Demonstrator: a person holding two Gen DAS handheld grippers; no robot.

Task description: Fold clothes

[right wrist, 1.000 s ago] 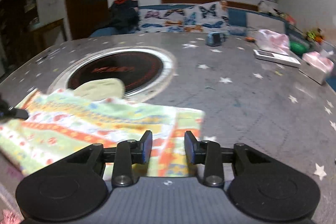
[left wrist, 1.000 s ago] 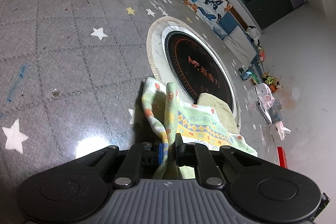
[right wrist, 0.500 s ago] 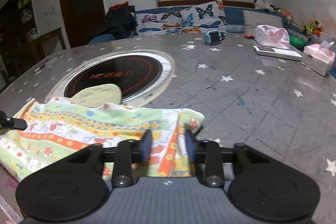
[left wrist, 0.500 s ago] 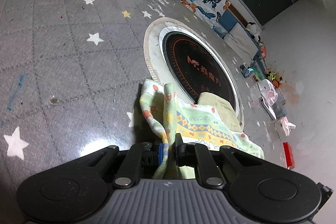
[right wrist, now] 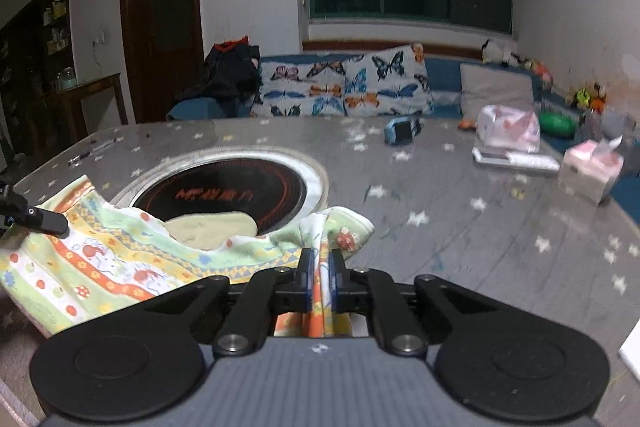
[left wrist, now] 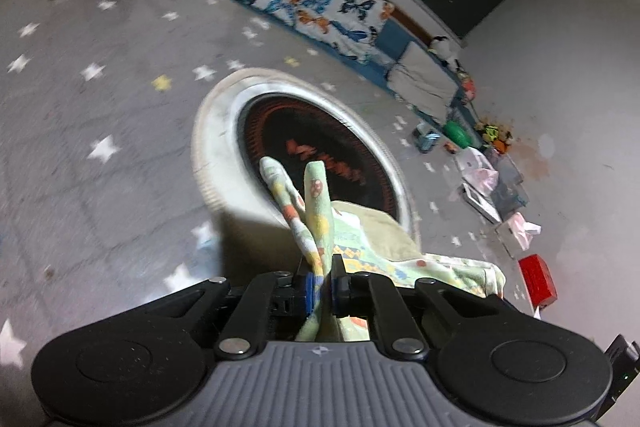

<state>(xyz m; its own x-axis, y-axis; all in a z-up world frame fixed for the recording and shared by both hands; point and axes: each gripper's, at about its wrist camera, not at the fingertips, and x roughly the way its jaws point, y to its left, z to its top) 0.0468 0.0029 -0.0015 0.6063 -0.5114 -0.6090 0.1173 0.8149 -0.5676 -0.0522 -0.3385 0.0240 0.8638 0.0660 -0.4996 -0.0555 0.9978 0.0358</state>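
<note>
Our left gripper (left wrist: pixel 320 285) is clamped on one bunched corner of the patterned cloth (right wrist: pixel 120 259), the fabric pinched between its fingers and poking up past them. Our right gripper (right wrist: pixel 319 281) is likewise closed on another corner, a fold of the cloth squeezed between its pads. In the right view the left gripper's tip shows at the far left edge, so we hold the cloth by two corners, stretched between us and partly lifted off the grey table (right wrist: pixel 480 227). Its middle sags over a pale beige piece (right wrist: pixel 212 227) that lies on the rim of the round black cooktop (right wrist: pixel 224 191).

As for progress, we judge a fold is under way: the cloth is gripped but not yet laid flat doubled. How many folds it already carries we cannot tell.
</note>
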